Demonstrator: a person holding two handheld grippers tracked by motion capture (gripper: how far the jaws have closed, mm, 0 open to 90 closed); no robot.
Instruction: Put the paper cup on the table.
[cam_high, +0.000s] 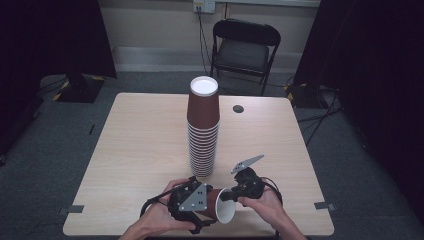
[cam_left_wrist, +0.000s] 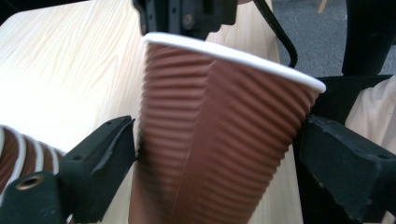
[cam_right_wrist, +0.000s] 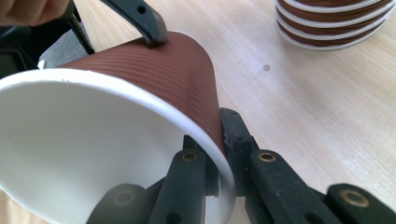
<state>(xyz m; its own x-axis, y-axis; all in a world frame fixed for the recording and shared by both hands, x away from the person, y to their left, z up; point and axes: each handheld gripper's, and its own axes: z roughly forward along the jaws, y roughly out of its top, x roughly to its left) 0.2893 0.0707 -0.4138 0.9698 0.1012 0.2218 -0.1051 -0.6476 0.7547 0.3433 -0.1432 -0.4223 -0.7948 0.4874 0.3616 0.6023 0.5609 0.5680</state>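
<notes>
Two hand-held grippers clamp one brown cup: left around body, right pinching rim.

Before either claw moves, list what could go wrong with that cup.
1. The loose cup is thin paper. The left claw squeezes its ribbed wall and already creases it, so more pressure may crush it.
2. The right claw pinches only the rim, one jaw inside and one outside. A pull against the left claw could tear or bend the rim.
3. The tall cup stack stands close behind both hands. A swing forward could topple it.
</notes>
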